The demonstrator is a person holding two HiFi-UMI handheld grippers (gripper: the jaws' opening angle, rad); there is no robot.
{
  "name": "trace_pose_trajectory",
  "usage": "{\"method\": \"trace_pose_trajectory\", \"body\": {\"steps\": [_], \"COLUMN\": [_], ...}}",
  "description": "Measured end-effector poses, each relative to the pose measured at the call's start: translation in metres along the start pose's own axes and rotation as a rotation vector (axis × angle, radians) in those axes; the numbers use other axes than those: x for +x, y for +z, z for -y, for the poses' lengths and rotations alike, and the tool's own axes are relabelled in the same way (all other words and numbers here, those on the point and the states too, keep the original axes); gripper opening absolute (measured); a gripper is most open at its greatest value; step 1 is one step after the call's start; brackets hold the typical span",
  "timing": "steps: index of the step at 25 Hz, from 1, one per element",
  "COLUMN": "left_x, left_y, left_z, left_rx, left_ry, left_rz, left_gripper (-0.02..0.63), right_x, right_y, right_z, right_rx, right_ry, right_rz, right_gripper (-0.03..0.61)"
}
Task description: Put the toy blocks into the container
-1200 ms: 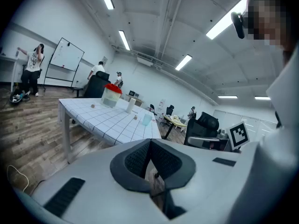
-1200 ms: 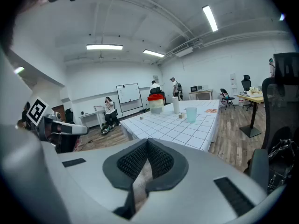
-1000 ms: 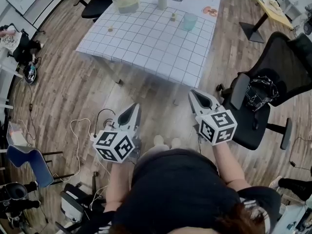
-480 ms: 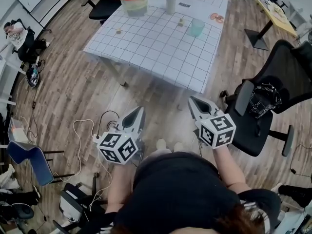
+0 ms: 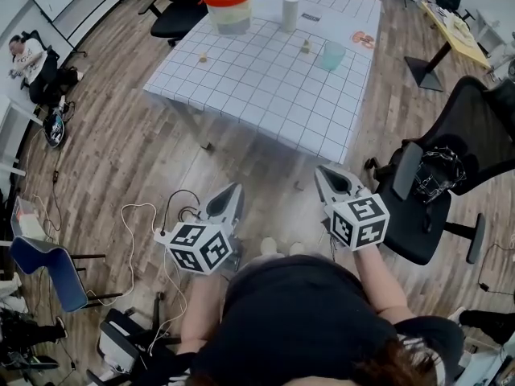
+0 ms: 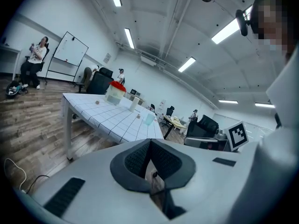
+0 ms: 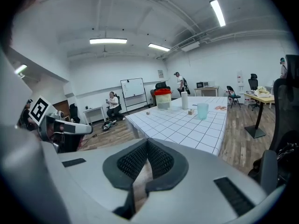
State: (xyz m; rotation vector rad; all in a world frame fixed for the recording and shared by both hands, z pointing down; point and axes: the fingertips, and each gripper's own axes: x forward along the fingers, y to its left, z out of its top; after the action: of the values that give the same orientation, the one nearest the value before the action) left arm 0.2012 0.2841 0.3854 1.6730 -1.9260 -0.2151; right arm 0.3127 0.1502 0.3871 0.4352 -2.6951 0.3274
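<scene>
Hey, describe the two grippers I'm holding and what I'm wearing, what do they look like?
The left gripper and right gripper are pale grey wedges tapering to a point, with dark insets on top. Each carries a white cube printed with black square markers. The pads are black and cross-hatched. You wear a black top.

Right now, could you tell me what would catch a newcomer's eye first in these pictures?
The left gripper and right gripper, both shut and bearing marker cubes, fill the foreground. Beyond them stands the white gridded table, with an orange-lidded container at its far edge and a teal cup toward its right side.
</scene>
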Motion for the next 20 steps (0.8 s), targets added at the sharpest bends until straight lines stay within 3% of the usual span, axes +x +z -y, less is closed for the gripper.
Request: {"method": "trace_pose_trajectory", "body": {"steps": [12,20], "left_x": [-0.023,-0.006], "left_y": [0.01,0.026], "left_z": [-0.047,-0.072], "left_rx": [0.048,0.054], "left_ry": [0.057,0.105], "left_rz": [0.019,0.019], "left_gripper": [0.025,0.025], "right_x": [0.031,0.06], "right_y": [0.013,0.022], "right_z": [-0.032,-0.031], "right_rx": [-0.019,-0.025], "right_ry": [0.025,0.046], "right_rz": [0.045,0.032], "right_gripper": [0.015,0.015]}}
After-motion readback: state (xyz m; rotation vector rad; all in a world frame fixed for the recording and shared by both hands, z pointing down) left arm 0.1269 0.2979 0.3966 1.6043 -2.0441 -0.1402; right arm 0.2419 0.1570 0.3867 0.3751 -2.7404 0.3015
